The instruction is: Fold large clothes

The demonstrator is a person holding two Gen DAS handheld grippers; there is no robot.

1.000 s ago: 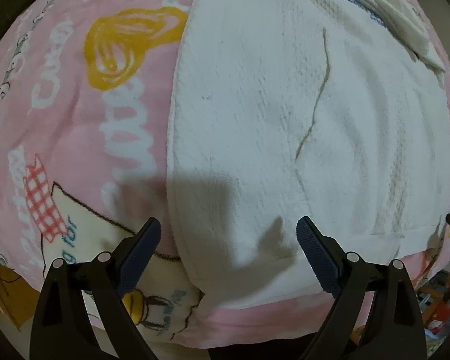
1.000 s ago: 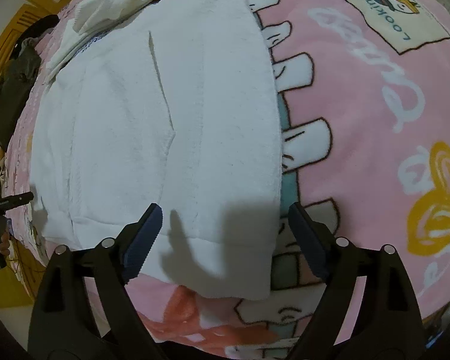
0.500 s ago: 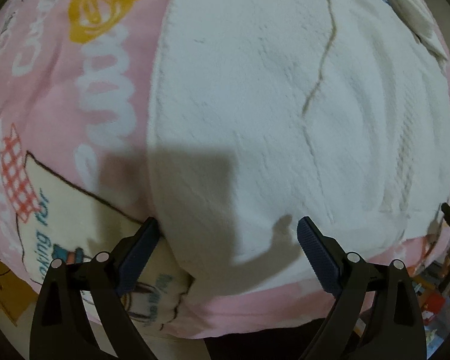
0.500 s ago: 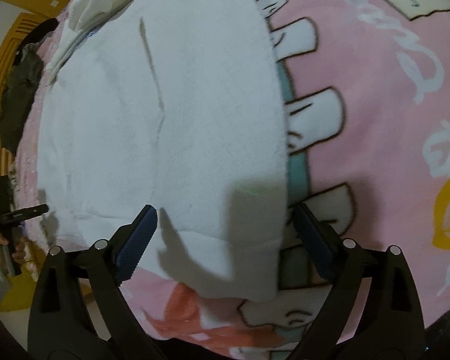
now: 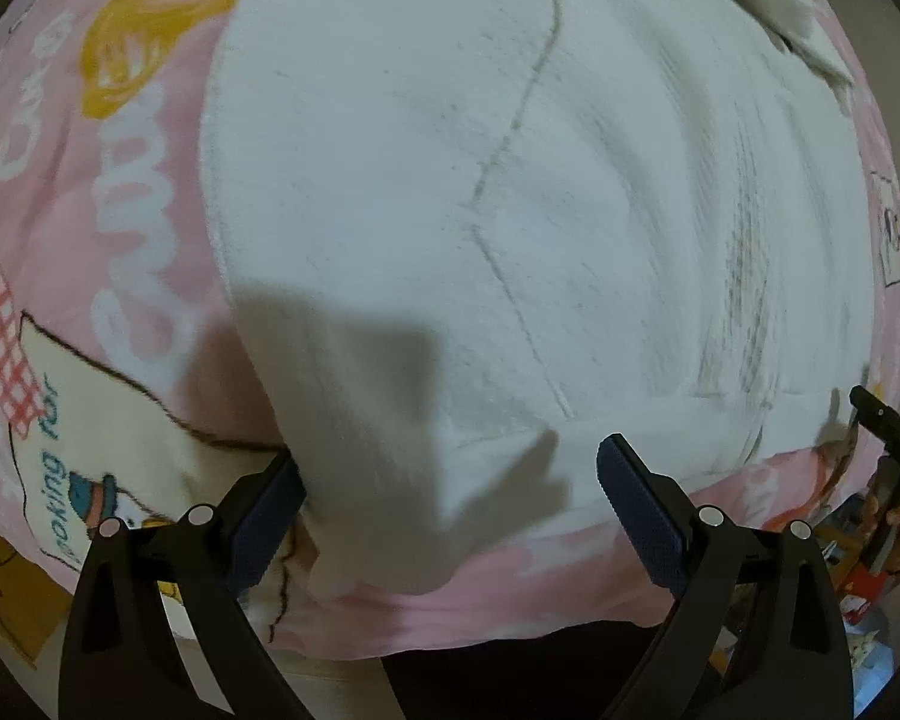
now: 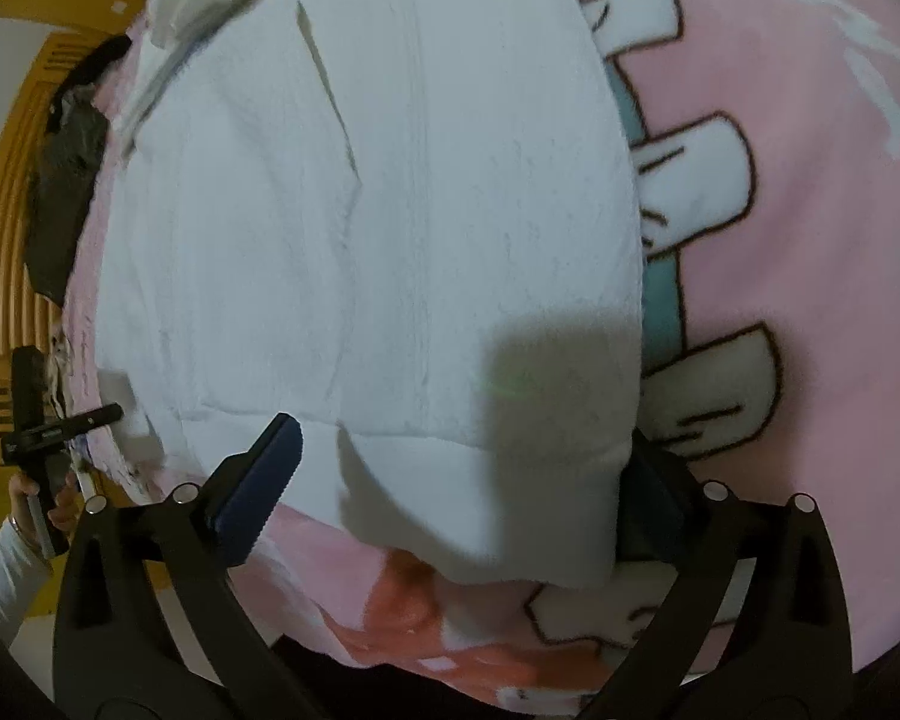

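A large white garment (image 5: 510, 210) lies flat on a pink cartoon-print blanket (image 5: 120, 180). My left gripper (image 5: 450, 462) stands open over the garment's near left corner, its left finger at the cloth's side edge and its right finger above the hem. In the right wrist view the same white garment (image 6: 360, 240) fills the middle. My right gripper (image 6: 465, 438) straddles the near right corner with its jaws opening. The cloth lies between them and the pads do not press on it. The corner hides part of its right finger.
More white clothes (image 5: 774, 0) lie bunched at the far end. A dark garment (image 6: 66, 192) and yellow wooden furniture (image 6: 0, 210) are at the far left. A hand holds the other gripper (image 5: 888, 426) at the blanket's near edge, where the bed drops off.
Both grippers have come closer to the garment's near hem. The left one shifted toward the left corner. The right one's jaws spread wider, and the cloth corner now covers part of its right finger.
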